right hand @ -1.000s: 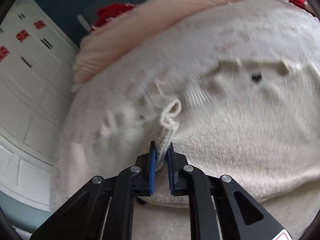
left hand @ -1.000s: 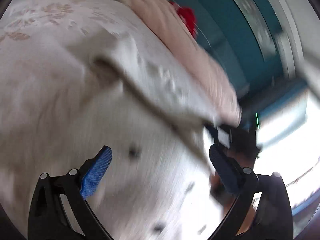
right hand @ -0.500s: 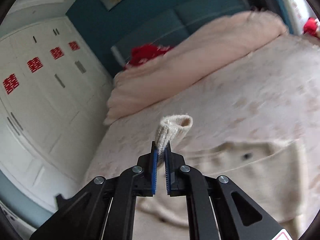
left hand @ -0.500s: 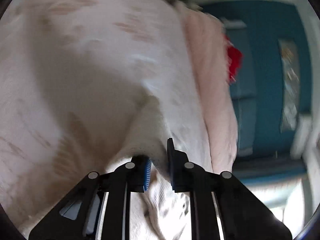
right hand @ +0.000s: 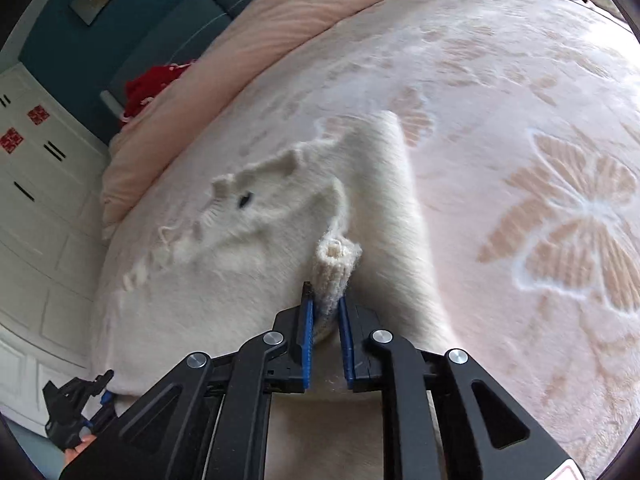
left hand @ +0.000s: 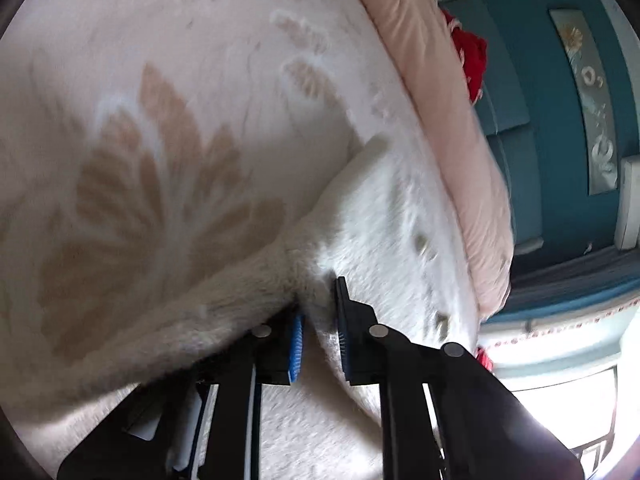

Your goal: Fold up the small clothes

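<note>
1. Your left gripper (left hand: 320,320) is clamped nearly shut on an edge of the fluffy cream knitted cardigan (right hand: 256,248).
2. Your right gripper's (right hand: 325,312) jaws are opening; the ribbed cream cuff (right hand: 335,268) stands between them.
3. The cardigan lies on the pale pink flower-patterned bedspread (right hand: 520,120).

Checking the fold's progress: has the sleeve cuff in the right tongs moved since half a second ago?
Yes. The cuff has come down from in front of the pink duvet onto the white sweater; the right tongs are opening.
</note>
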Demonstrator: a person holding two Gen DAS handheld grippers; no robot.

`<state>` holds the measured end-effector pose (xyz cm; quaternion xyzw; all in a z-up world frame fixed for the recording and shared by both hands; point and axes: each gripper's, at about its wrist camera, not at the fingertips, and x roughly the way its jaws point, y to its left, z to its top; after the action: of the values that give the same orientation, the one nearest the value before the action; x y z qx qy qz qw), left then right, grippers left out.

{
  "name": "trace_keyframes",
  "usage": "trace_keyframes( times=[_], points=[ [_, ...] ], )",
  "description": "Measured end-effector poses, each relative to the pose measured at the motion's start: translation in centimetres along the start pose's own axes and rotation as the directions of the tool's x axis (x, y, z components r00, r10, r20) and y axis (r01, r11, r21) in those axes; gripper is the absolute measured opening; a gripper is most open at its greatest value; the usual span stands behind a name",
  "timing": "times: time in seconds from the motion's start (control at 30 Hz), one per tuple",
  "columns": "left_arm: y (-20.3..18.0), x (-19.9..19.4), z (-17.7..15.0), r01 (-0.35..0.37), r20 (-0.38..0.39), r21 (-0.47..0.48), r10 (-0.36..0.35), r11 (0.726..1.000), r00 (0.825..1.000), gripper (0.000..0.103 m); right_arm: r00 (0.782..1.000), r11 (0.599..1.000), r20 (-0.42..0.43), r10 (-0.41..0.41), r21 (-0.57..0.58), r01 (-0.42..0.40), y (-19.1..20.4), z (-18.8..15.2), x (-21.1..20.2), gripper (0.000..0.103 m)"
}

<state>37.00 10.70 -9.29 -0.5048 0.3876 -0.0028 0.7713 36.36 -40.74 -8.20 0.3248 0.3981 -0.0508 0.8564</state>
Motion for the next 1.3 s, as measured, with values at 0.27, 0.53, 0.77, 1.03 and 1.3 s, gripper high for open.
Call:
trace_keyframes(
  times=[0.27,0.53,0.77,1.03,1.3],
  points=[
    [-1.1,1.0,0.5,-0.065,0.048,0.102,0.061,0.993,0.997,0.013,0.97,0.99,0.224,0.095,-0.125,-0.068,3.7,2.5,-5.7,0.006],
    [0.0,1.1,-0.8,-0.113,0.088,0.243,0.094,0.963,0.992,0.011,0.995,0.996,0.095,0.003,-0.084,0.005,-0.4,-0.2,-2.8,0.006],
    [-0.1,-0.1,-0.6,-0.069,0.091,0.25,0.047,0.966,0.995,0.013,0.989,0.983,0.07,-0.129,-0.125,0.137,0.3,-0.1,-4.7,0.024],
    [1.2,-0.8,-0.5,-0.109,0.156,0.278,0.067,0.954,0.985,0.014,0.992,0.97,0.121,-0.033,-0.234,0.06,4.9,0.8,-6.3,0.025],
    [0.9,0.2,-0.6,-0.169,0.205,0.289,0.111,0.942,0.972,0.013,0.994,0.973,-0.004,-0.109,-0.206,0.106,3.8,1.3,-0.2,0.022]
  ],
)
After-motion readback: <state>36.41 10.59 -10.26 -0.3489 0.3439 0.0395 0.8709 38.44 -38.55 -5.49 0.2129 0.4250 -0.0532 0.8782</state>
